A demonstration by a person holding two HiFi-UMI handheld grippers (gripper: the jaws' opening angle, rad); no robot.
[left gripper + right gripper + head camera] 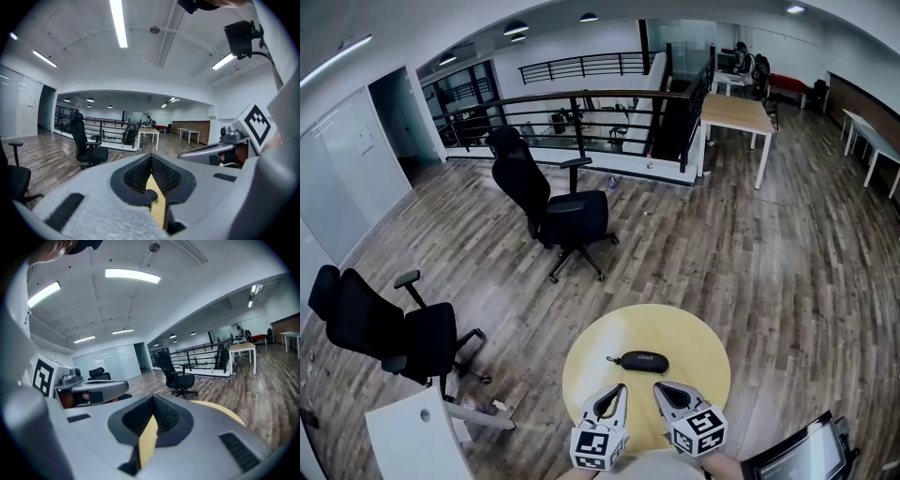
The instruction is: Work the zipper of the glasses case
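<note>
The black glasses case [639, 362] lies zipped and flat near the middle of the round yellow table [694, 342], its small pull tab at the left end. My left gripper [618, 390] and right gripper [660, 388] hover side by side just short of the case, over the table's near edge, without touching it. Both are shut on nothing. In the left gripper view the jaws of the left gripper [151, 172] leave only a thin slit with yellow table behind it. The right gripper view shows the right gripper [152, 417] the same way.
A black office chair [553, 211] stands on the wood floor beyond the table, and another [389, 328] at the left. A white desk corner [417, 436] is at the lower left, a dark screen [802, 455] at the lower right. A railing [591, 112] runs along the back.
</note>
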